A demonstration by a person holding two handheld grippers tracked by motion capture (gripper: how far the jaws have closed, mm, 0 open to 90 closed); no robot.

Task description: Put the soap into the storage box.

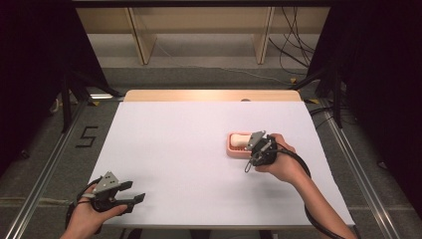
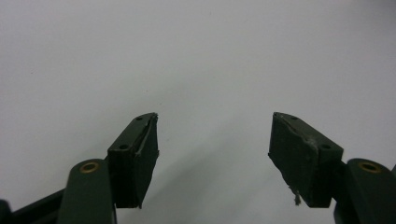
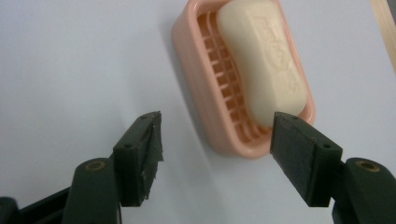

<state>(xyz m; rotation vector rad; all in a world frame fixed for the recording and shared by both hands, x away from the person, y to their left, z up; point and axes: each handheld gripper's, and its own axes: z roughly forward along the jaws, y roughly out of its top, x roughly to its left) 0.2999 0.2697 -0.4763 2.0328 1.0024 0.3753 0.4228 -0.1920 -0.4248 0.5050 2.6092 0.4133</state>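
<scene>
Soap (image 3: 262, 60): a cream bar with stamped lettering, lying in the pink soap dish (image 3: 196, 88) — tilted against one long wall, so the slotted floor shows beside it.
Soap dish: on the white table (image 1: 189, 149), right of centre.
Right gripper (image 3: 215, 140): jaws spread wide, nothing between them; one jaw tip sits just at the dish's near end, the other over bare table. In the high view it hovers right at the dish's near edge (image 1: 247, 167).
Left gripper (image 1: 134, 191): jaws parted and empty — near the front left corner, well apart from the dish.
</scene>
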